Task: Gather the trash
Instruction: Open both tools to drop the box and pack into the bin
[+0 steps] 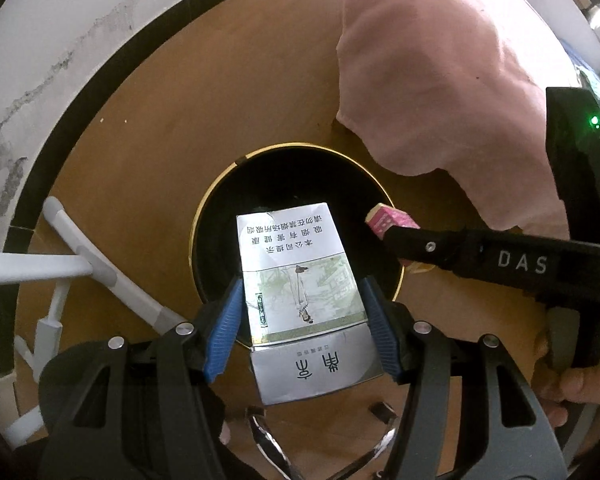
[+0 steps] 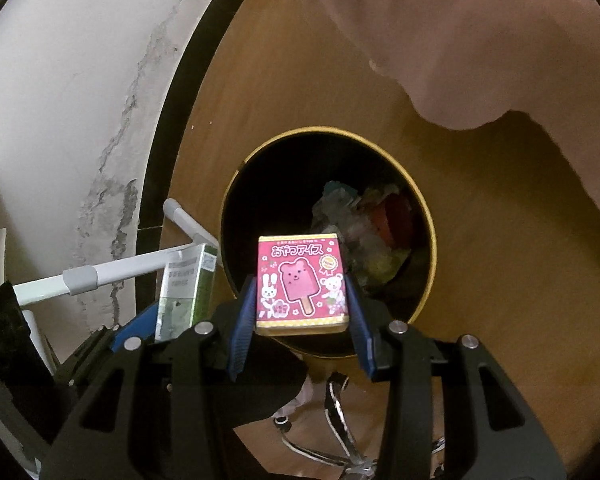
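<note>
Both claws hung above the bin (image 2: 428, 216) for dropping: the left claw (image 1: 302, 316) clamped the cigarette pack (image 1: 300, 280), the right claw (image 2: 300, 312) clamped the pink box (image 2: 302, 284).

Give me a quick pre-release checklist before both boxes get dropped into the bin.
1. Left hand-held gripper shut on the silver cigarette pack: ok.
2. Right hand-held gripper shut on the pink ice-cream box: ok.
3. Cigarette pack over the bin opening: partly; its near end sticks out past the rim, not ok.
4. Pink ice-cream box over the opening: ok in the right wrist view.
5. Room in the bin: crumpled trash lies low inside, ok.
6. Clearance between the two boxes: apart, ok.
7. Pink cloth clear of the opening: ok.
</note>
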`<state>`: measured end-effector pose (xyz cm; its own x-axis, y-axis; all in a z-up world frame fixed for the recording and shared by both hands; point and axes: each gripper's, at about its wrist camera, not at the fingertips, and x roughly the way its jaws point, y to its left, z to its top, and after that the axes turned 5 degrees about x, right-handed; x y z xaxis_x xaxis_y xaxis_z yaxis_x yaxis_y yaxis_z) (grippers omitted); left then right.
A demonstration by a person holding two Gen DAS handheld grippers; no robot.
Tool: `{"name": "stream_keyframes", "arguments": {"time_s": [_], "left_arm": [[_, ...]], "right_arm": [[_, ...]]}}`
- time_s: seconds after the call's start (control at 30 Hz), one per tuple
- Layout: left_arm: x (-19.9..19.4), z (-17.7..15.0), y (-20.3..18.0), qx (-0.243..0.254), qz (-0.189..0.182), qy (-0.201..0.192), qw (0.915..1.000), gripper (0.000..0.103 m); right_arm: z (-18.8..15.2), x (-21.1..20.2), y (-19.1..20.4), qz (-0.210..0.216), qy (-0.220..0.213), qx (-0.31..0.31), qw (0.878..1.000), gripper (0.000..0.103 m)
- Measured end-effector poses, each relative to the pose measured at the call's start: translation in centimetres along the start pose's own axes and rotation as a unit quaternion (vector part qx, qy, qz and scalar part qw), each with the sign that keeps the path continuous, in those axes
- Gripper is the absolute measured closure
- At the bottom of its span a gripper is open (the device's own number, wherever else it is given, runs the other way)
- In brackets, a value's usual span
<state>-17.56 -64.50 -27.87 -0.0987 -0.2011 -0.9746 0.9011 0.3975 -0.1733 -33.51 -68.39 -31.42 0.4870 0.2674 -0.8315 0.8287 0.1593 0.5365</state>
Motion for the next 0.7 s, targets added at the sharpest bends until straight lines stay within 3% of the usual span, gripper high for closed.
{"name": "stream_keyframes", "arguments": {"time_s": [0.07,0.1,0.17,0.2,0.23,0.33,0.43,0.5,0.53,0.6,0.63,0.67,0.7], "left_arm": [[0.2,0.4,0.2,0.000,-0.005,0.001,1.0000,0.044],[0.2,0.6,0.3,0.000,-0.006,-0.001,1.0000,0.044],[-0.1,0.9,0.1,0.008,0.003,-0.011,0.9999,0.038],[-0.4,0.9,-0.1,0.014,0.008,-0.015,0.9998,0.030],[-0.6,1.0,-0.5,0.019,0.011,-0.018,0.9996,0.012],[-2.5,1.2,-2.4,0.047,0.001,-0.043,0.9980,0.009],[-7.4,1.1,-6.2,0.095,-0.015,-0.100,0.9903,0.009],[-12.8,0.2,-8.9,0.131,-0.043,-0.159,0.9776,0.009],[-16.6,-0.8,-10.3,0.152,-0.064,-0.201,0.9655,0.009],[-23.6,-2.8,-11.2,0.180,-0.086,-0.278,0.9398,0.009],[-27.6,-4.3,-10.8,0.188,-0.083,-0.325,0.9230,0.009],[-30.1,-5.2,-10.2,0.189,-0.074,-0.357,0.9119,0.006],[-33.5,-6.7,-8.9,0.188,-0.052,-0.400,0.8953,0.006]], "right_arm": [[-0.1,0.0,-0.3,0.005,0.002,0.007,1.000,0.056],[0.0,-0.1,-0.3,0.010,0.001,0.012,1.000,0.035],[0.0,-0.6,-0.4,0.019,-0.002,0.025,1.000,0.009],[0.0,-1.1,-0.4,0.024,-0.008,0.030,0.999,0.009],[0.2,-1.9,-0.6,0.029,-0.015,0.034,0.999,0.009],[0.8,-5.9,-0.9,0.023,-0.054,0.044,0.997,0.009],[0.7,-13.5,-0.9,0.027,-0.148,0.057,0.987,0.009],[-0.7,-21.2,-0.3,0.027,-0.261,0.064,0.963,0.008],[-1.5,-24.0,0.1,0.023,-0.308,0.063,0.949,0.007],[-4.3,-29.9,1.7,0.010,-0.412,0.051,0.910,0.007],[-6.0,-32.4,2.9,0.003,-0.461,0.038,0.887,0.007],[-7.7,-34.2,4.3,-0.002,-0.500,0.023,0.866,0.007],[-8.9,-35.1,5.4,-0.005,-0.523,0.011,0.852,0.007]]}}
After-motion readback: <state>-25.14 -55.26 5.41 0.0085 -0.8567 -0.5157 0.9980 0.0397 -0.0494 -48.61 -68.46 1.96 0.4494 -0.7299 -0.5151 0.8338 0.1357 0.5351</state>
